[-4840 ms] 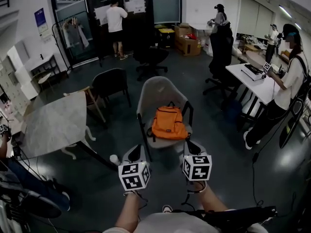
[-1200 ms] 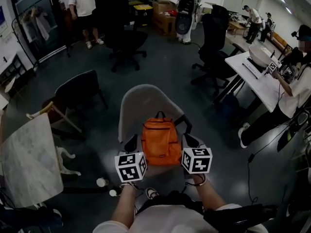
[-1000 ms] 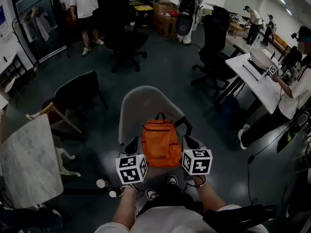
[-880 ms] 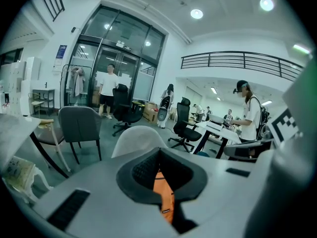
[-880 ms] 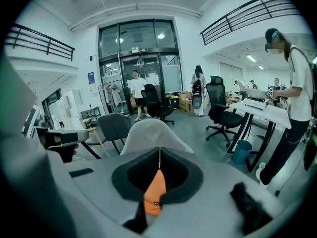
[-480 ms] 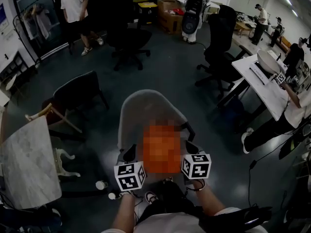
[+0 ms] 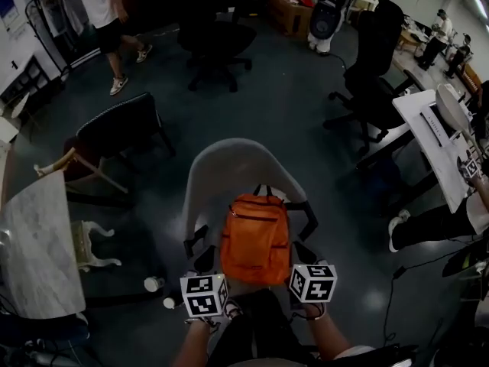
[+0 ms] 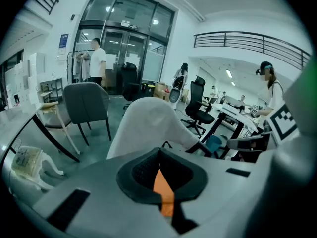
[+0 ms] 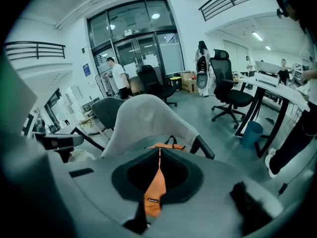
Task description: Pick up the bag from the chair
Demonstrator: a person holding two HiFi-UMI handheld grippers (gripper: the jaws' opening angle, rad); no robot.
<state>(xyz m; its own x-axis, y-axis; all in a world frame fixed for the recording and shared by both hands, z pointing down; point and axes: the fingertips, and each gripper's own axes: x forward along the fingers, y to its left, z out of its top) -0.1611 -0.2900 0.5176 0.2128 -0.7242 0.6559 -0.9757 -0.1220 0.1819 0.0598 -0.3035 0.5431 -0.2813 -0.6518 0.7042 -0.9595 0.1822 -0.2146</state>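
An orange backpack (image 7: pixel 255 239) stands upright on the seat of a grey shell chair (image 7: pixel 229 163), its black top handle toward the backrest. My left gripper (image 7: pixel 205 261) hangs at the seat's front left, close beside the bag's lower left corner. At the front right is my right gripper (image 7: pixel 304 253), next to the bag's lower right corner. Both are shut and hold nothing. In the left gripper view the closed gripper (image 8: pixel 159 152) shows a sliver of the orange bag (image 8: pixel 164 195) through its slit. The right gripper (image 9: pixel 159 149) likewise frames the bag (image 9: pixel 154 187) and chair back (image 9: pixel 143 118).
A black chair (image 7: pixel 122 128) and a marble table (image 7: pixel 30 243) stand at left. Office chairs (image 7: pixel 218 40) (image 7: pixel 374 75) stand behind, and a white desk (image 7: pixel 443 136) at right. A person (image 7: pixel 103 14) walks at far left. Small cups (image 7: pixel 153 284) sit on the floor.
Both grippers have sunk lower beside the bag. The head view has tilted further down and come nearer the chair. The person at the back has walked leftward.
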